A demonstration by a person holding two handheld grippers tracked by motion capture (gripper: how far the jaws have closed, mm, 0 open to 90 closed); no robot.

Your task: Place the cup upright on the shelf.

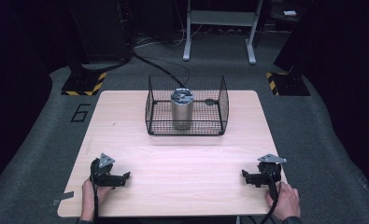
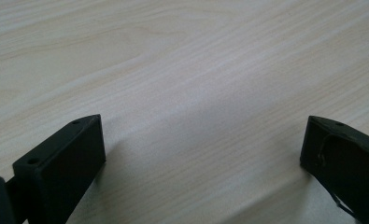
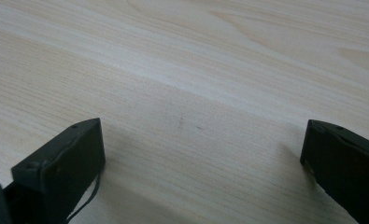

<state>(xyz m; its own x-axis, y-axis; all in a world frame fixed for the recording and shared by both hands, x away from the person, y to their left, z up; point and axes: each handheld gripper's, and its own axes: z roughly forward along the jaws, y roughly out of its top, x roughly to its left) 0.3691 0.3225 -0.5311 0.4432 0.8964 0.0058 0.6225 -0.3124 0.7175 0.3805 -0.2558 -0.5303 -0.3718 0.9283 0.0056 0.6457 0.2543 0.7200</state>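
A black wire basket (image 1: 187,131) stands at the far middle of the pale wooden table (image 1: 182,158). Inside it a shiny metal can (image 1: 181,110) stands upright. My left gripper (image 1: 125,176) rests on the table near the front left, held by a hand, jaws pointing right. My right gripper (image 1: 244,174) rests near the front right, held by the other hand, jaws pointing left. In the left gripper view the left gripper (image 2: 203,140) is open over bare wood. In the right gripper view the right gripper (image 3: 203,140) is open too, with nothing between its jaws.
The table stands on grey carpet marked with a "6" (image 1: 81,112). Behind it are a white metal frame (image 1: 219,28) and two black stands with yellow-striped bases (image 1: 83,83). A cable (image 1: 159,65) runs across the floor toward the basket.
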